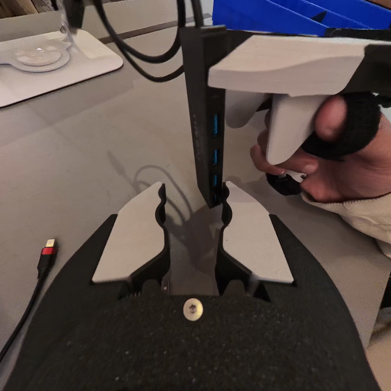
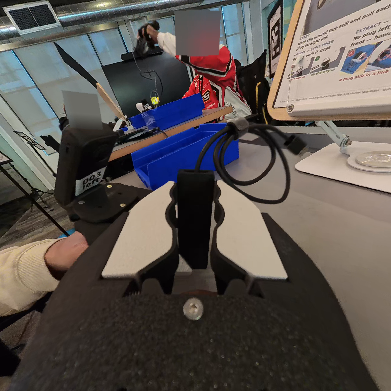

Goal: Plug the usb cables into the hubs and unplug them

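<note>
Nearest in the left wrist view, the left gripper stands open with nothing between its fingers, though the tip of its right finger sits just beside the lower end of the black USB hub. That hub hangs upright above the grey tabletop, its row of blue ports facing the right gripper's side. Towards the tabletop's near left edge lies a black cable with a red-collared plug, untouched and well apart from the hub. In the right wrist view the right gripper is closed on the hub, which stands between both fingers, its own black lead looping off the top, bundled by a grey strap. Beyond sit a blue bin and, near the tabletop's far right edge, a white stand base carrying an instruction board.
</note>
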Motion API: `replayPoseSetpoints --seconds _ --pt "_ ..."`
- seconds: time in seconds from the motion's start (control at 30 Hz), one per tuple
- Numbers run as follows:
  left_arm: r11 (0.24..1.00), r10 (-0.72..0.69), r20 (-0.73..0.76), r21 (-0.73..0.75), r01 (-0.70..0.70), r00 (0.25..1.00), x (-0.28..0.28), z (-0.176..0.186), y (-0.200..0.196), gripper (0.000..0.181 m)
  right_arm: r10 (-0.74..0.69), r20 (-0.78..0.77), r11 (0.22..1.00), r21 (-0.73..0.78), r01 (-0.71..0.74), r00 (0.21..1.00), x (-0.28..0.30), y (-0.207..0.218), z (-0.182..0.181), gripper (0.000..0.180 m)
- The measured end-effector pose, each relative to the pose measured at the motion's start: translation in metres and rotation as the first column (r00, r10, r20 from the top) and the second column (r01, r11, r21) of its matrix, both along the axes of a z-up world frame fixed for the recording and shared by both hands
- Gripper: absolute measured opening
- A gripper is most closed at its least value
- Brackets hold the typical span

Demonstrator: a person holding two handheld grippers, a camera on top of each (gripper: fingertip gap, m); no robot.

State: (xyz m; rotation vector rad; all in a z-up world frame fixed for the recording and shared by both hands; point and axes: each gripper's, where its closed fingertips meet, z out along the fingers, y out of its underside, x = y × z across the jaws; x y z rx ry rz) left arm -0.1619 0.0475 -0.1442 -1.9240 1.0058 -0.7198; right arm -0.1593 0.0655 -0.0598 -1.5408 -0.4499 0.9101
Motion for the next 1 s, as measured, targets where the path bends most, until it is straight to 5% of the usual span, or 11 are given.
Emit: replayPoseSetpoints --seconds 0.2,0.43,0.57,0.83,1.0 --pt "0.995 0.0 -0.04 0.1 0.004 0.999 -0.006 0.001 0.004 0.022 0.027 -0.048 0.998 -0.053 -0.029 0.998 0.005 -0.001 -0.004 0.032" --pt "0.972 0.026 -0.122 0.233 0.003 0.992 -0.009 0.001 0.008 0.014 0.054 -0.057 0.995 -0.084 -0.059 0.997 0.004 0.0 -0.006 0.032" --pt "0.98 0.026 -0.035 0.196 -0.019 0.999 -0.014 0.014 0.012 0.01 0.114 -0.08 0.992 -0.046 -0.118 0.99 0.007 -0.003 0.006 0.027" --pt "0.994 0.03 0.094 0.099 -0.039 0.995 -0.017 0.025 0.016 0.01 0.15 0.033 0.987 -0.069 -0.147 0.988 0.027 0.0 -0.01 0.059" --pt "0.991 0.041 0.137 0.117 -0.057 0.99 -0.01 0.033 0.012 0.01 0.221 -0.054 0.962 -0.153 -0.227 0.974 0.016 -0.004 -0.021 0.059"
